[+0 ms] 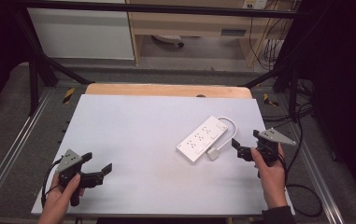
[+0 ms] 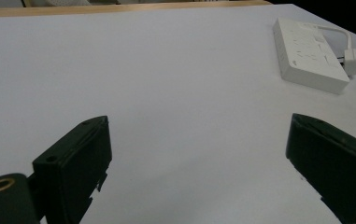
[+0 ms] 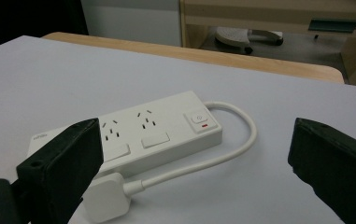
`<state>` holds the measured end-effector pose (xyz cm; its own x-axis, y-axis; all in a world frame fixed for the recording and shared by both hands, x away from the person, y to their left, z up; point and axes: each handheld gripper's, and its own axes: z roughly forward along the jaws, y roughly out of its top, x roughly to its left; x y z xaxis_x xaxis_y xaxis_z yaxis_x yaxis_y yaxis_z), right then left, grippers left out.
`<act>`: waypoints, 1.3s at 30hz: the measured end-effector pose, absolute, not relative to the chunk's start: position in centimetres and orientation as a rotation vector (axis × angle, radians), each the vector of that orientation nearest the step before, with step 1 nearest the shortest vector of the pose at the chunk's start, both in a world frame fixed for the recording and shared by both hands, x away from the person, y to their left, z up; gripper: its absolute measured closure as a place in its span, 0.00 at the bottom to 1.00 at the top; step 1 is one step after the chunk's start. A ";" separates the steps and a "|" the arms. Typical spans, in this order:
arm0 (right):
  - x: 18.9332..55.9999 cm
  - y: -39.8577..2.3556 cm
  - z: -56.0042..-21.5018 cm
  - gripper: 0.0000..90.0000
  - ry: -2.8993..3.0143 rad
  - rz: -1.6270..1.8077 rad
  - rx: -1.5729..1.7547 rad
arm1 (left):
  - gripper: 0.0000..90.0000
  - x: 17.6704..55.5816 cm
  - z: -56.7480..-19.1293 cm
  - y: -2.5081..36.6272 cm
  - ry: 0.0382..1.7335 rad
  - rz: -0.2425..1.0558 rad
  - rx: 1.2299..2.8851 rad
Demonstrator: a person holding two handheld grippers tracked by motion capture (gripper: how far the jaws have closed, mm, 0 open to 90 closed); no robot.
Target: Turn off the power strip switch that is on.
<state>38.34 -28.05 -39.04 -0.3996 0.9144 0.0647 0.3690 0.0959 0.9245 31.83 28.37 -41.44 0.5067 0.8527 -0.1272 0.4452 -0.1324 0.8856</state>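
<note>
A white power strip (image 1: 202,138) lies flat on the white table (image 1: 133,140), right of centre. Its short cable (image 1: 234,127) loops back to a white plug (image 1: 213,154) lying beside the strip's near end. My right gripper (image 1: 245,139) is open just right of the plug, nothing between its jaws. In the right gripper view the strip (image 3: 152,130), its cable (image 3: 245,142) and the plug (image 3: 103,198) lie close ahead of the open gripper (image 3: 198,127). My left gripper (image 1: 97,162) stands open at the front left, far from the strip (image 2: 309,53), with only bare table ahead of it (image 2: 199,123).
A wooden strip (image 1: 166,89) runs along the table's far edge. Black frame posts (image 1: 33,74) stand at the back corners. Loose black cables (image 1: 306,196) trail off the right side. A wooden shelf unit (image 1: 189,28) stands on the floor behind.
</note>
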 end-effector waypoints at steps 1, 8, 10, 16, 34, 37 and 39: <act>38.5 -27.9 -38.7 0.04 1.825 1.297 1.254 | 0.08 31.8 -41.5 28.4 1.094 0.516 1.761; 39.3 -27.6 -38.1 0.04 1.813 1.303 1.246 | 0.08 31.8 -41.5 28.3 1.095 0.517 1.762; 39.4 -27.5 -38.0 0.03 1.815 1.309 1.251 | 0.08 31.8 -41.5 28.3 1.097 0.514 1.762; 40.1 -26.9 -37.8 0.03 1.823 1.304 1.248 | 0.08 31.8 -41.5 28.3 1.095 0.514 1.761; 41.8 -25.4 -37.4 0.13 1.816 1.301 1.228 | 0.07 31.8 -41.5 28.2 1.090 0.511 1.764; 42.2 -25.2 -37.4 0.17 1.810 1.292 1.226 | 0.07 31.8 -41.5 28.2 1.091 0.512 1.762; 42.4 -25.1 -37.4 0.18 1.802 1.290 1.228 | 0.07 31.8 -41.5 28.2 1.093 0.510 1.756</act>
